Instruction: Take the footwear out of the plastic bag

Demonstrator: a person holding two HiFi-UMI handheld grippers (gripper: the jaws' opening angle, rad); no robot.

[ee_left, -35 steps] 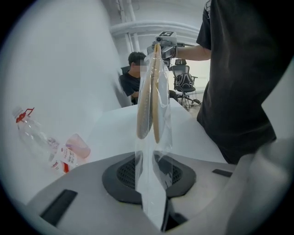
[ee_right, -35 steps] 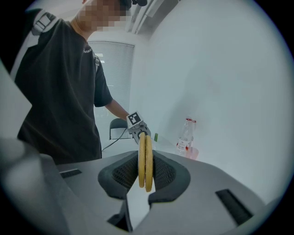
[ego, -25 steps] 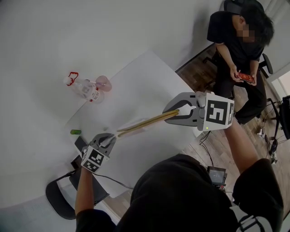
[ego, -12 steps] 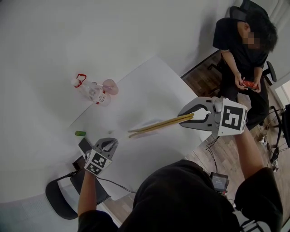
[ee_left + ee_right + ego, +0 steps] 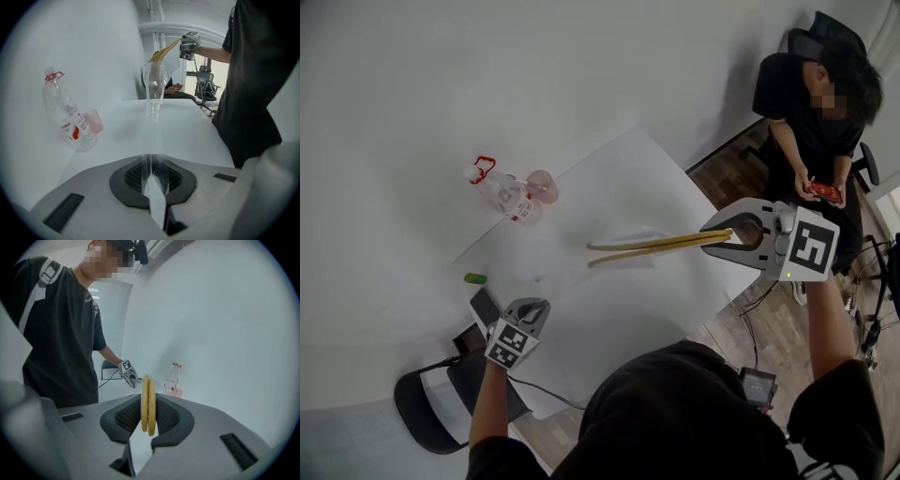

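Observation:
A pair of flat yellow slippers (image 5: pixel 661 244) hangs level above the white table (image 5: pixel 619 178), heels pinched in my right gripper (image 5: pixel 724 234), which is shut on them. In the right gripper view the two soles (image 5: pixel 147 401) stand edge-on between the pads. My left gripper (image 5: pixel 538 303) is low near the table's front left edge, shut on one end of a clear plastic bag (image 5: pixel 154 93). In the left gripper view (image 5: pixel 153 174) the bag stretches from the jaws up to the slippers (image 5: pixel 161 51), whose far ends it still wraps.
A clear bottle with a red cap (image 5: pixel 508 195) and a pink cup (image 5: pixel 544 186) stand at the table's far left. A small green object (image 5: pixel 475 278) and a dark phone (image 5: pixel 484 305) lie near my left gripper. A person (image 5: pixel 816 122) sits at the far right; a chair (image 5: pixel 441 403) is front left.
My right gripper has carried the slippers up and to the right, away from my left gripper. The left gripper has sunk toward the table's near edge. The gap between them has widened.

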